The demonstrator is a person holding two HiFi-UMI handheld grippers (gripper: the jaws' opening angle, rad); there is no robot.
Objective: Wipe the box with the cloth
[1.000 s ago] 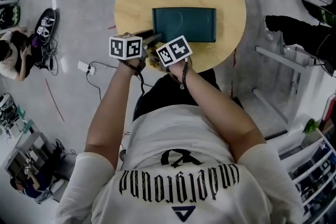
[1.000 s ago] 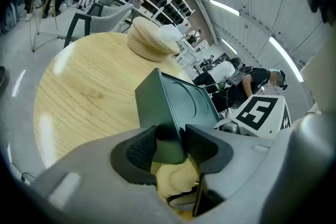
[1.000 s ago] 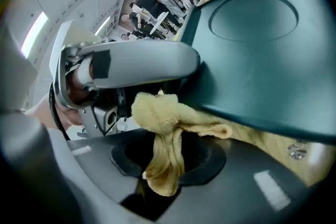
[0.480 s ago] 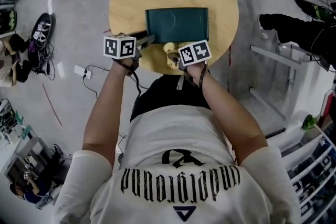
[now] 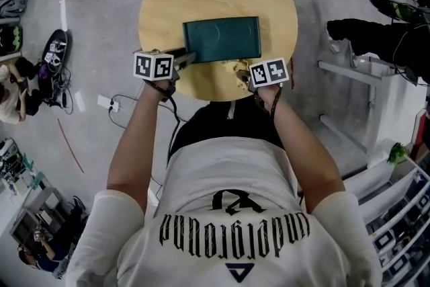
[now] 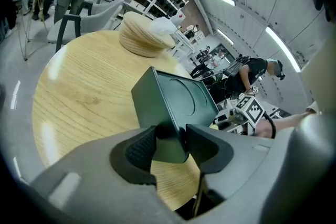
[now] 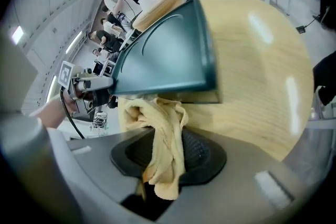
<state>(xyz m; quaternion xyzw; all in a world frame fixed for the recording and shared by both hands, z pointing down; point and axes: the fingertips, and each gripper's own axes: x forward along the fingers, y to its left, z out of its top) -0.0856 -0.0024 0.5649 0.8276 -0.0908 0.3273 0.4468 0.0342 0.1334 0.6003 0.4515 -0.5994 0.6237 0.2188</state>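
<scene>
On the round wooden table point(image 5: 282, 3), your left gripper point(image 6: 170, 145) pinches the dark green box point(image 5: 222, 39) by its near left corner, apparently to steady it, while your right gripper point(image 7: 167, 160) clamps the yellow cloth point(image 7: 157, 113) at the box's near side, ready to wipe.

T-shirt point(image 5: 225, 191): white, short-sleeved, worn with black gothic lettering and a triangle emblem printed on it | left gripper point(image 6: 170, 140), right gripper point(image 7: 169, 153): grey shells, fitted with black ribbed pads point(image 6: 137, 150) | marker cubes point(image 5: 153, 66): white, black-patterned | cable point(image 5: 177, 104): black
</scene>
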